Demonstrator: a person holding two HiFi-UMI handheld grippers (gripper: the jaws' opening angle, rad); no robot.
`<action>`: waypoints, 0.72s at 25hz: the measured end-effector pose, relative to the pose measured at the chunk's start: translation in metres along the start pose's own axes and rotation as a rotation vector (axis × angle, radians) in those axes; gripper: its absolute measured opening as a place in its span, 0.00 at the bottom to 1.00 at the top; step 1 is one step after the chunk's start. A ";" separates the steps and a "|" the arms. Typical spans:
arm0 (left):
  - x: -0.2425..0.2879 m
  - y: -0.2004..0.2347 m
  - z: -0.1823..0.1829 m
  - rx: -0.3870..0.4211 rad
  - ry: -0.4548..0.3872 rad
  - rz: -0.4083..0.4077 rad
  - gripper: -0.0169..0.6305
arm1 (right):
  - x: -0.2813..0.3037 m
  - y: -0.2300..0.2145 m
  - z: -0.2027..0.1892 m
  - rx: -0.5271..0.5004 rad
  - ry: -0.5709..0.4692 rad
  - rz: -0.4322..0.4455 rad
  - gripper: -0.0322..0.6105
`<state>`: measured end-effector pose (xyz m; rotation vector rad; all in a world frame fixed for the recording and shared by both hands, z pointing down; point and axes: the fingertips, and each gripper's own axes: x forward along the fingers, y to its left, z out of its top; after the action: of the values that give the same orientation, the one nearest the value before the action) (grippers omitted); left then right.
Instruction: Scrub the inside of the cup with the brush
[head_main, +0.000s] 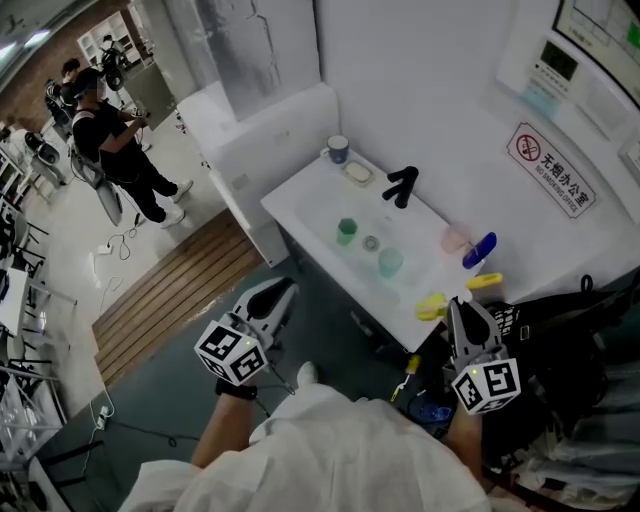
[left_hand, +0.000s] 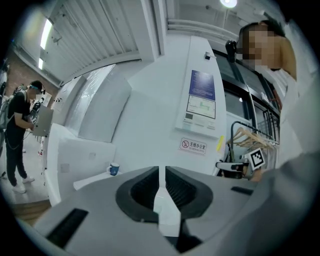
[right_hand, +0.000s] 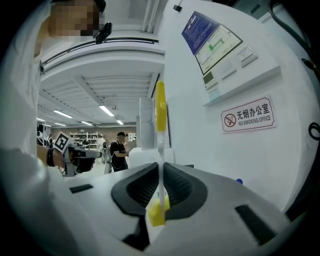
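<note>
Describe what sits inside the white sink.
A green cup, a pale teal cup and the round drain sit in the sink. The cups' contents are too small to tell.

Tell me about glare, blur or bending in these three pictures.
Head view: even light, the white sink looks washed out and the green cup in it is soft. Left gripper view: fisheye bending, dark corners, a ceiling lamp flaring at the top edge. Right gripper view: same bending; the no-smoking sign reads sharp, the brush close to the lens less so.
</note>
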<state>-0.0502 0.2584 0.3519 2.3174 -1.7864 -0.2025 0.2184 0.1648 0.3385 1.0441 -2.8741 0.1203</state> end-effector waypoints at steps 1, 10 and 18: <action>0.001 0.009 0.004 0.005 -0.002 -0.007 0.09 | 0.009 0.003 0.002 0.002 -0.005 -0.005 0.10; 0.000 0.094 0.023 0.003 0.004 -0.048 0.09 | 0.079 0.051 0.008 0.005 -0.012 -0.049 0.10; 0.006 0.127 0.011 -0.028 0.035 -0.121 0.09 | 0.098 0.076 -0.006 0.017 0.022 -0.108 0.10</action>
<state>-0.1702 0.2208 0.3728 2.3957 -1.6176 -0.2029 0.0949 0.1610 0.3508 1.1907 -2.7945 0.1483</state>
